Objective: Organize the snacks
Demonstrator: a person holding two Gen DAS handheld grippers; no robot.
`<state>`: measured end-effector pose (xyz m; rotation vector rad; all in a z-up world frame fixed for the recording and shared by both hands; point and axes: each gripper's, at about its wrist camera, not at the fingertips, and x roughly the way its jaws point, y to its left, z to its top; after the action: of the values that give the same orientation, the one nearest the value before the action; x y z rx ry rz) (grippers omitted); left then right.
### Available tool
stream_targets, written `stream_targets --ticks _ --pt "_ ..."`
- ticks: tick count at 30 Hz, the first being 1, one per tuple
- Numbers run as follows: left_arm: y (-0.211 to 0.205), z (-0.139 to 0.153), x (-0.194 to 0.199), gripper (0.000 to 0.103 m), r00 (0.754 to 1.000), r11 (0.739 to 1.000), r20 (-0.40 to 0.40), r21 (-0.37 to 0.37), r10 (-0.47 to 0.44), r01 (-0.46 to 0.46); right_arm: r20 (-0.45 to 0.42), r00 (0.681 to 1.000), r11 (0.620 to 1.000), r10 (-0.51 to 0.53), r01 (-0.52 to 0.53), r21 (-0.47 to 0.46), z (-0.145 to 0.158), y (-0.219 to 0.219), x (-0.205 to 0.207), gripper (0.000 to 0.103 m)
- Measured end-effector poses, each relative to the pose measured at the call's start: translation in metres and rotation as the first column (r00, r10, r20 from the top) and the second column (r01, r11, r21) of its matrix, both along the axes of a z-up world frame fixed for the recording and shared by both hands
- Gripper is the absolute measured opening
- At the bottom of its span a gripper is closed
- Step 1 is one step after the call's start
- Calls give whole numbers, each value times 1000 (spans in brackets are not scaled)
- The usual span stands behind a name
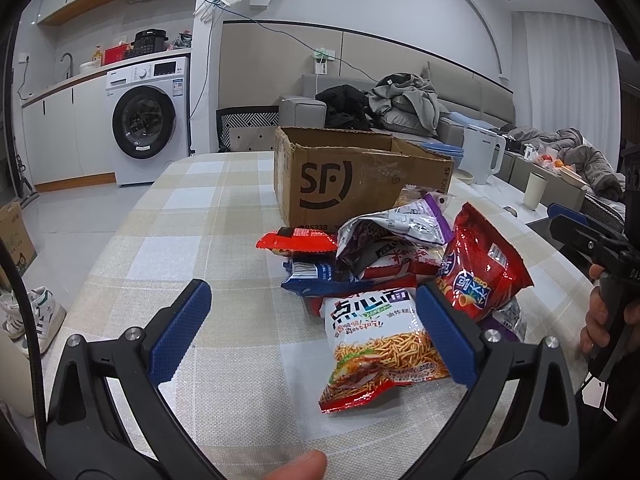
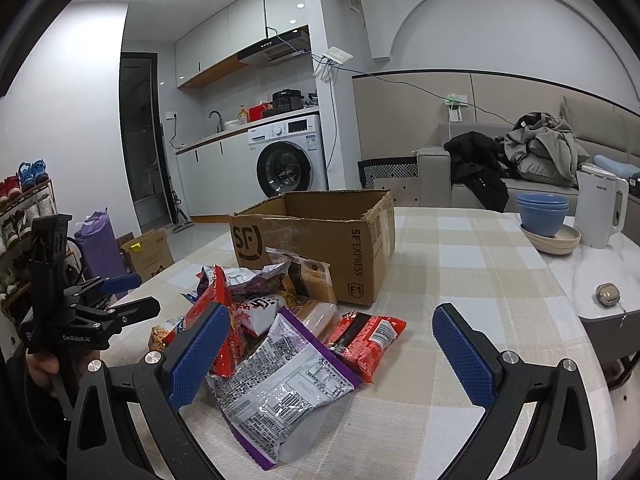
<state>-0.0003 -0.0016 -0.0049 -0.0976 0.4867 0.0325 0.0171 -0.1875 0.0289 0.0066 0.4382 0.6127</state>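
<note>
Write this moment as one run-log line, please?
left hand-held gripper: open, empty | right hand-held gripper: open, empty | snack packets: piled on table | cardboard box: open behind pile

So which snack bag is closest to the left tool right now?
The noodle snack bag, white with a fried-noodle picture. It lies at the pile's near edge beside the open left tool; the others sit farther back.

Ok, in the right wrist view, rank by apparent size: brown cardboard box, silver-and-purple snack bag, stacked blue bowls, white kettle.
1. Brown cardboard box
2. Silver-and-purple snack bag, inflated by nearness to the camera
3. White kettle
4. Stacked blue bowls, close to the kettle
</note>
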Motion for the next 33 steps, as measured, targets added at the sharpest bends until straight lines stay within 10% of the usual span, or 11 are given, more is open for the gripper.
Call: stream_targets --ticks 33 --pt "0 0 1 102 1000 1000 -4 4 4 -4 -10 1000 1000 -12 12 -12 -1 0 1 103"
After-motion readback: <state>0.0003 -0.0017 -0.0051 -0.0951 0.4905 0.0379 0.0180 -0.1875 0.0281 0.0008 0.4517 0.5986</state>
